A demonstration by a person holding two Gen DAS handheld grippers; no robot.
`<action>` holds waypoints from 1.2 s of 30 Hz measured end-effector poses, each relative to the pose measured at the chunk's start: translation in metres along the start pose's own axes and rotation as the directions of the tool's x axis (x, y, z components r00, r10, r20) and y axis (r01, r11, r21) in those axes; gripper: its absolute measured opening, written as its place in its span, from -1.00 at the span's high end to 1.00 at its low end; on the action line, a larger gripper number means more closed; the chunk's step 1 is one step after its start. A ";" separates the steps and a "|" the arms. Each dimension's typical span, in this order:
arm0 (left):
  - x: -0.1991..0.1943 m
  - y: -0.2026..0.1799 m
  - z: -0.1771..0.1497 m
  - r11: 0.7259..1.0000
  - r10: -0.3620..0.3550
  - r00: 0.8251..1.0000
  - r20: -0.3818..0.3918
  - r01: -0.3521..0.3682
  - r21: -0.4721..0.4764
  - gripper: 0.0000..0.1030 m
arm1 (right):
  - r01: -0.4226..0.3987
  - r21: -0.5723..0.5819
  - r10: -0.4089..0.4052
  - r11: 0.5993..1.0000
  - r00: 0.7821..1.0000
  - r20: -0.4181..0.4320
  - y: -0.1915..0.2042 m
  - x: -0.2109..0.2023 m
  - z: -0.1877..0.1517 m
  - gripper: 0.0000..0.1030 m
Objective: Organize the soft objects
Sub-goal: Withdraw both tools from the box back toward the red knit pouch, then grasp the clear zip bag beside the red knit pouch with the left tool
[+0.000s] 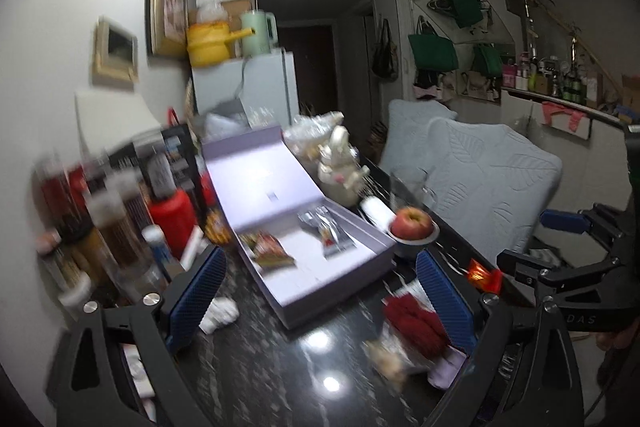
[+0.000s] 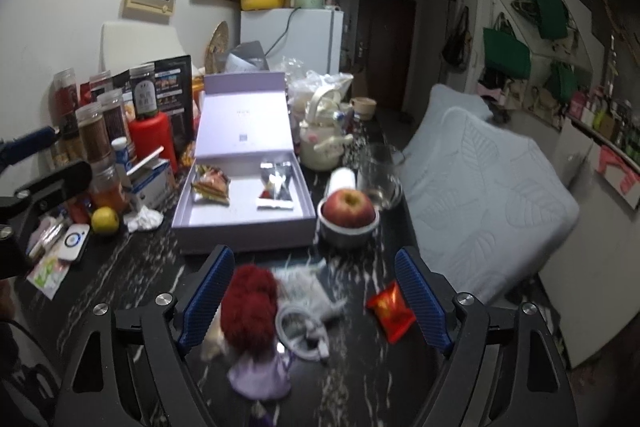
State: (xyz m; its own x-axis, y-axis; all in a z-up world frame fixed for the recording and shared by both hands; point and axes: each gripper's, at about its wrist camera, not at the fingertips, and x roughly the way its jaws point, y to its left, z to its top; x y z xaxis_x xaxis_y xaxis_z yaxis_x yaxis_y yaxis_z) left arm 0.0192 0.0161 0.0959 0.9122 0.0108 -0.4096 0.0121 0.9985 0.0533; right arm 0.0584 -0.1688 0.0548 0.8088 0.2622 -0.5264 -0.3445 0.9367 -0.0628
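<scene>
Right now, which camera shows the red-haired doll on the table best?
The right wrist view. There the red-haired doll lies whole between the open right gripper fingers, with red hair and lilac dress visible. In the left wrist view it is blurred and partly hidden behind a finger of the left gripper.

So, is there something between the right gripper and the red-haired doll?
Nothing visible does. The red-haired doll lies on the table just inside the open right gripper, beside its left finger; a white cable lies next to it.
</scene>
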 end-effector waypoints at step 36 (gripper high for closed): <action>0.038 -0.022 -0.146 0.981 -0.173 0.940 -0.295 0.137 -0.139 -0.89 | -0.033 0.278 0.081 0.960 0.983 -0.164 -0.021 -0.012 -0.168 -0.67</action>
State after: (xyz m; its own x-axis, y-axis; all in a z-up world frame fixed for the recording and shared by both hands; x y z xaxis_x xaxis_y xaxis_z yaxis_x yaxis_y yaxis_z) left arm -0.0060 0.0026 -0.0535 0.7344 -0.1468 -0.6627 0.0802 0.9883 -0.1300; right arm -0.0242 -0.2302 -0.0796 0.6890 0.2958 -0.6616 -0.2247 0.9551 0.1930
